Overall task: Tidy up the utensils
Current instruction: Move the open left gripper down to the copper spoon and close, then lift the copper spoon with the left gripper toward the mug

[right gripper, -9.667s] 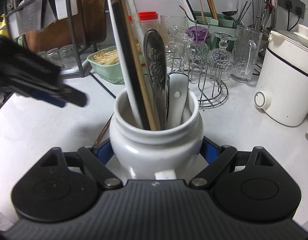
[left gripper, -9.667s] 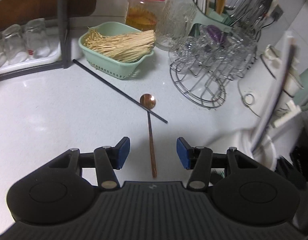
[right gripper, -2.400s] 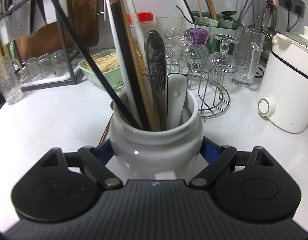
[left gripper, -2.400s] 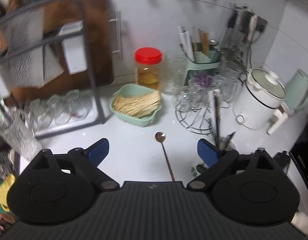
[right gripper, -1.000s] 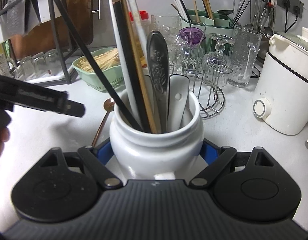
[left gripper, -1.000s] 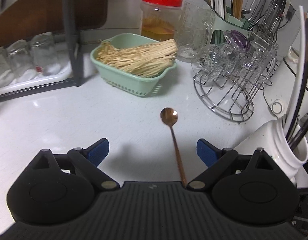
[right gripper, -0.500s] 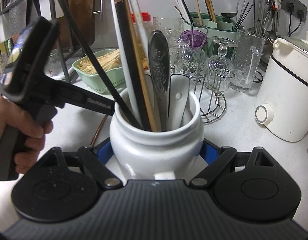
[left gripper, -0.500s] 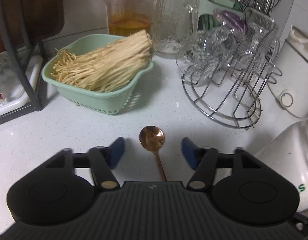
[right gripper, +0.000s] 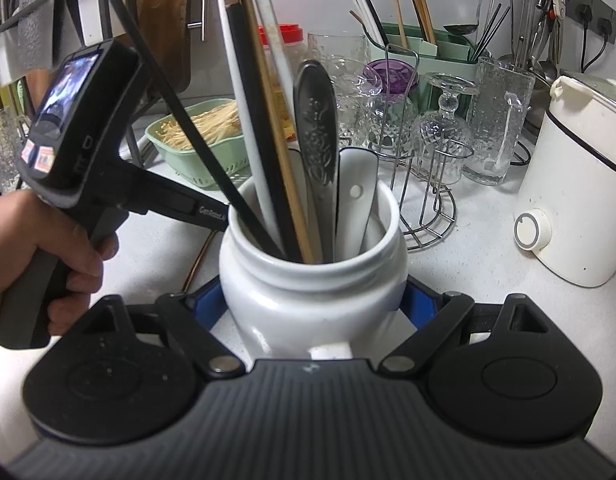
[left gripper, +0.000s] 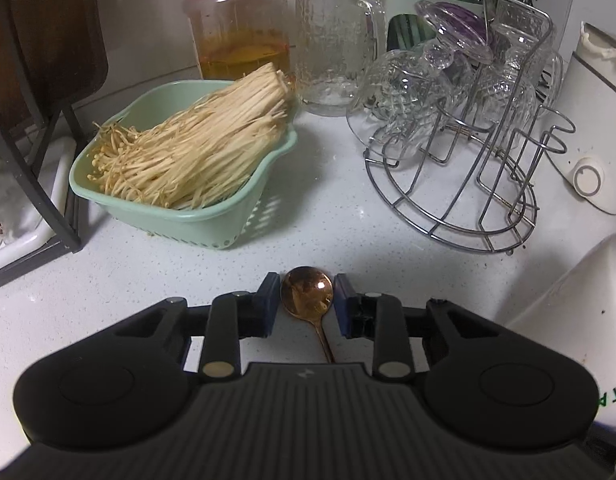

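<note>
Copper spoon (left gripper: 308,294) lies flat on the counter (left gripper: 327,216), its bowl between my left gripper (left gripper: 306,300), whose jaws are closing on it. Thin, stiff and slick, I judge; the neck behind the bowl grips safer. Beside the spoon, my right gripper (right gripper: 313,304) clamps the white jar (right gripper: 311,300); beyond it, the green basket (left gripper: 180,216).

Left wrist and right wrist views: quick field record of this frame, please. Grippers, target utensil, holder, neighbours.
left gripper: jaws closing around the bowl of the spoon, small gaps visible on both sides
target: copper-coloured metal spoon, lying flat on the white speckled counter
right gripper: shut on the white ceramic utensil jar
jar contents: chopsticks, an embossed metal handle, a white spoon
beyond the spoon: green plastic basket of enoki mushrooms, wire glass rack
</note>
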